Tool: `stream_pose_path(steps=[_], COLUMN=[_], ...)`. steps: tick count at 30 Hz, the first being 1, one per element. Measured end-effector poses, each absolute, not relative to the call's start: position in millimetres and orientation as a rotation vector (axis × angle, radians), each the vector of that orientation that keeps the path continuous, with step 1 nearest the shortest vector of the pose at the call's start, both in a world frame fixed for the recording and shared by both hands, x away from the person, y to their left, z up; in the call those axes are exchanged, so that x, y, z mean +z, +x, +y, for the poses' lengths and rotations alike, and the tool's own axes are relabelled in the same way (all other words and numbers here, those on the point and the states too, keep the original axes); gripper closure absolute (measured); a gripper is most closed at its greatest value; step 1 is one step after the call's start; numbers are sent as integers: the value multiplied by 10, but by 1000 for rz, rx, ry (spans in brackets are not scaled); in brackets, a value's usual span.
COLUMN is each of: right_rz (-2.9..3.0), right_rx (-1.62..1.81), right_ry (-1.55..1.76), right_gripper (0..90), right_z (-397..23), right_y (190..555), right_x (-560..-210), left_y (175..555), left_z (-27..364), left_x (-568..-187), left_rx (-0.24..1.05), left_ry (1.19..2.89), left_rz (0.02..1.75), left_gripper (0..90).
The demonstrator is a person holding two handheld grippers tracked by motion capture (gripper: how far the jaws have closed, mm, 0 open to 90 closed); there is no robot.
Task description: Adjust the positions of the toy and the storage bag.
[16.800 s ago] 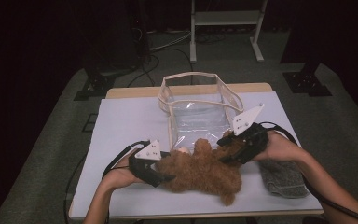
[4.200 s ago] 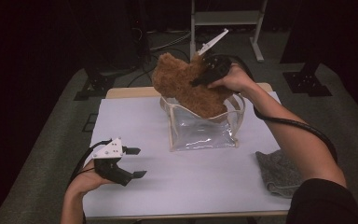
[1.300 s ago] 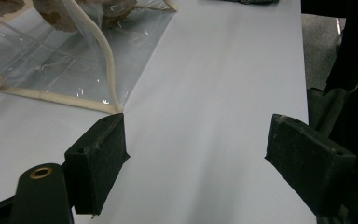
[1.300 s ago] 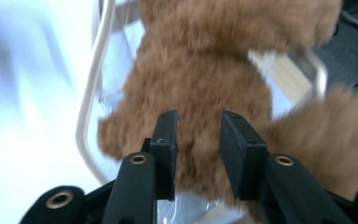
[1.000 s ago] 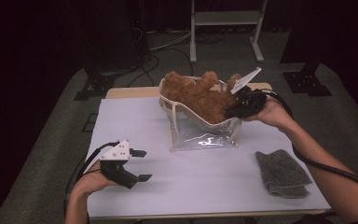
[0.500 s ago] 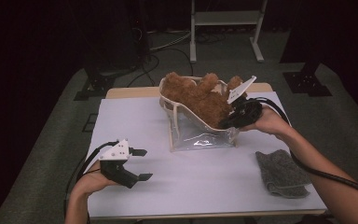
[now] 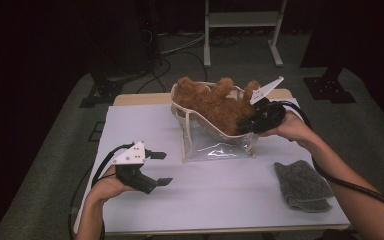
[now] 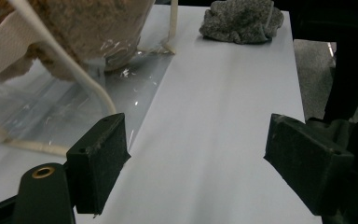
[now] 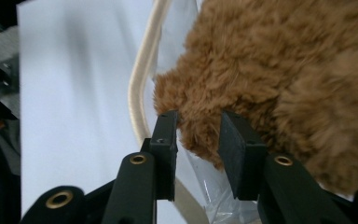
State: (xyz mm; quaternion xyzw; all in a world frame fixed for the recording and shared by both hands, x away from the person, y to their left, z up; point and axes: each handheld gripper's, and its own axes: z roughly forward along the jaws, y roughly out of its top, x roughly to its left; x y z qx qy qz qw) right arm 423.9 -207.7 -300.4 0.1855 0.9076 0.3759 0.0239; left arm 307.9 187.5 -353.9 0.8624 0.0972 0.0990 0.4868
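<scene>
Between the jaws of the right hand-held gripper (image 9: 198, 140) a tuft of the brown plush toy (image 7: 215, 102) is seen, but the pads are no longer pressed hard on it: the jaws have just been opening and now stand narrowly apart, with fur loosely between them. Compared with a second ago, the toy has been lowered further into the mouth of the clear bag (image 7: 220, 142), and the right hand-held gripper has been brought down with it to the bag's near right rim. From this it is judged that the toy is being released into the bag, though much of its body is still heaped above the cream-trimmed rim (image 9: 142, 79) and has not been pushed fully inside. Some further pressing down or holding of the bag may be needed.

The right forearm is extended across the surface (image 7: 230, 190) toward the bag, with the hand-held gripper pointed leftward and slightly down into the toy. Just beyond its left jaw, in the right gripper view, the bag's rim is seen running upward.

The left hand-held gripper (image 7: 152, 167) is held low over the surface, well apart from the bag, its jaws spread wide with nothing between them; it has been shifted slightly toward the bag. Ahead of it and to its right, a grey cloth (image 8: 242, 21) lies untouched on the surface.
</scene>
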Motion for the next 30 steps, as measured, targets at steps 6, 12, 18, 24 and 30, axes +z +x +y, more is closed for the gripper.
stream_pose_path(steps=[6,12,18,24,30], right_rz=[2839,2875,2820,2799,2829], right_rx=[1242,1093,1010,1042,1120], right_ry=[436,323,297,337,336], right_gripper=[594,587,801,874,877], right_z=[-2004,-1771,-1642,-1654,-1672], right_y=[4153,4044,4006,3994,3914], right_x=[-2878,-2976,-3065,-3019,-2992], left_y=[3209,3234,3223,3219,3214], left_z=[1692,1603,1623,1623,1608], left_x=[-3415,-3377,-3395,-3388,-3366], left_rx=[223,215,209,211,218], left_ry=[2085,2098,2105,2101,2102], left_rz=[200,169,177,174,170], left_gripper=[199,198,198,197,197])
